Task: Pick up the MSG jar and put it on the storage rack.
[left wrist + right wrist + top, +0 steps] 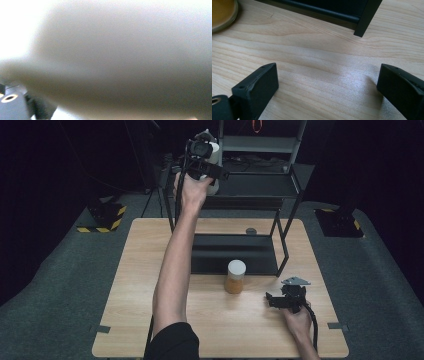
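My left gripper is raised high at the left end of the black rack's middle shelf. It is shut on a white container, which blurs across the left gripper view as a pale grey surface. A jar with a white lid and orange contents stands upright mid-table, just in front of the rack's bottom tray. My right gripper rests low on the table to the jar's right, open with bare wood between its jaws. The jar's base shows at the top left.
The black rack stands on the far half of the wooden table, and its front right leg lies just ahead of my right gripper. A small dark round object lies behind the bottom tray. Grey floor surrounds the table.
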